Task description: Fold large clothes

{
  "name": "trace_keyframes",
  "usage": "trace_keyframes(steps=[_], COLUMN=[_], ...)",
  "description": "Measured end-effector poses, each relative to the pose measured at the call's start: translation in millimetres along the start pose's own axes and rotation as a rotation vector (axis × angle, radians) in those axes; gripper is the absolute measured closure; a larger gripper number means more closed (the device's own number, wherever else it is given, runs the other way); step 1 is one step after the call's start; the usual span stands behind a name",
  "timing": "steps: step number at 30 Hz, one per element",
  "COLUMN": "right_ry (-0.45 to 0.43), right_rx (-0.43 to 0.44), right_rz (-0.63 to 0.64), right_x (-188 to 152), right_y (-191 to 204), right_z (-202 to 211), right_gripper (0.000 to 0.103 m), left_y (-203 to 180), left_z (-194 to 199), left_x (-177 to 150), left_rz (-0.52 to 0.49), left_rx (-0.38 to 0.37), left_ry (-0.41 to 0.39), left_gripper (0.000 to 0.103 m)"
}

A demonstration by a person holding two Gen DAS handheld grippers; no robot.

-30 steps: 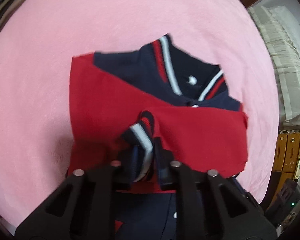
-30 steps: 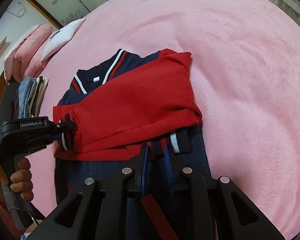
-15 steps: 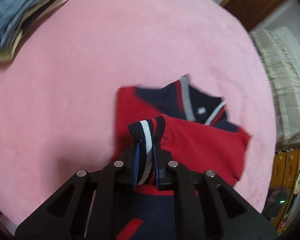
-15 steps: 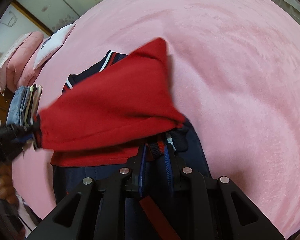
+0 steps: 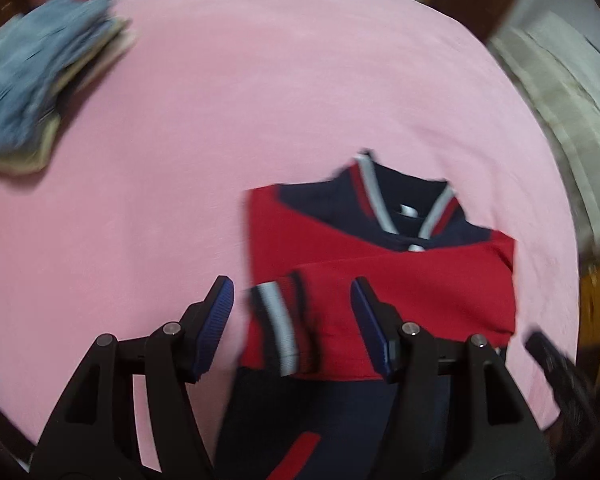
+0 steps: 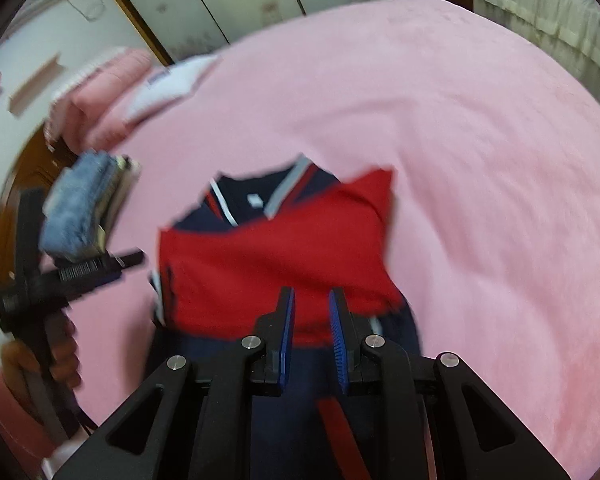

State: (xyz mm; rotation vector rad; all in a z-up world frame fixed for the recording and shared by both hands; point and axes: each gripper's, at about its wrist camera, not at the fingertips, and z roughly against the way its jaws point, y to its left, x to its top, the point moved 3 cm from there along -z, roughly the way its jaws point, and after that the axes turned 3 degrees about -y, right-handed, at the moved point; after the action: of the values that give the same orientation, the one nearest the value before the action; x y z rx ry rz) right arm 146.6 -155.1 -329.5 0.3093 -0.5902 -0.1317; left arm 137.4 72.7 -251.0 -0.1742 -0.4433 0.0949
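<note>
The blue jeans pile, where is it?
In the left wrist view the jeans pile sits far left on the pink blanket, well apart from the jacket.

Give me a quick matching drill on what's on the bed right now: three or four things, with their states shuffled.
Things:
1. left claw
2. striped cuff
3. jeans stack
4. jacket

States:
a. folded pile, far left on the blanket
b. open, holding nothing
c. sleeves folded across the chest, collar away from the cameras
d. lying loose on the red sleeve

Pairs: 1-b, 2-d, 3-a, 4-c
</note>
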Motion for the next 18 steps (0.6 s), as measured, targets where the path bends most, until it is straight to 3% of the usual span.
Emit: trace_keyframes(steps=[2, 4, 5, 6, 8, 10, 13, 15, 18], right_ry=[0.039, 0.183, 0.201, 0.182, 0.128, 0.099, 0.086, 0.073, -0.019], right_rx=[-0.009, -0.079, -0.095, -0.109, -0.112, -0.208, -0.175, -0.193, -0.256], right_rz=[-0.025, -0.053, -0.054, -0.056, -0.059, -0.061, -0.151, -0.124, -0.109], right_x=[9.3, 12.0, 13.8, 19.4, 31.2, 42.6, 57.7, 68.5, 79.8], right_y=[-3.0, -13.5, -15.9, -21.5, -36.0, -53.6, -78.7, -82.3, -75.7], right_z=[-24.2, -67.4, -76.6, -85.6, -90.5, -98.4, -109.0, -107.7, -88.0], right_gripper=[0.085, 0.085, 0.089, 0.09, 0.103, 0.103, 0.103, 0.103, 0.103], left_y=[-18.5, -30.0, -29.1, -32.0, -25.2, -17.8, -12.5, -10.5, -12.2], left_z=[-23.0, -53.7, -66.7, -77.1, -84.9, -89.5, -91.3, -89.6, -77.7], left_x=[1.0, 0.3, -2.9, -2.0, -4.2, -6.0, -6.1, -4.7, 1.1], left_rz=[-0.045, -0.074, -0.08, -0.077, -0.05, 0.003, 0.027, 0.043, 0.038], left_rx=[0.043, 0.111, 0.147, 0.166, 0.173, 0.134, 0.113, 0.108, 0.111], left_ry=[0.035, 0.121, 0.166, 0.177, 0.194, 0.2, 0.2, 0.199, 0.157], left_gripper=[0.045, 0.045, 0.045, 0.045, 0.045, 0.044, 0.044, 0.044, 0.044])
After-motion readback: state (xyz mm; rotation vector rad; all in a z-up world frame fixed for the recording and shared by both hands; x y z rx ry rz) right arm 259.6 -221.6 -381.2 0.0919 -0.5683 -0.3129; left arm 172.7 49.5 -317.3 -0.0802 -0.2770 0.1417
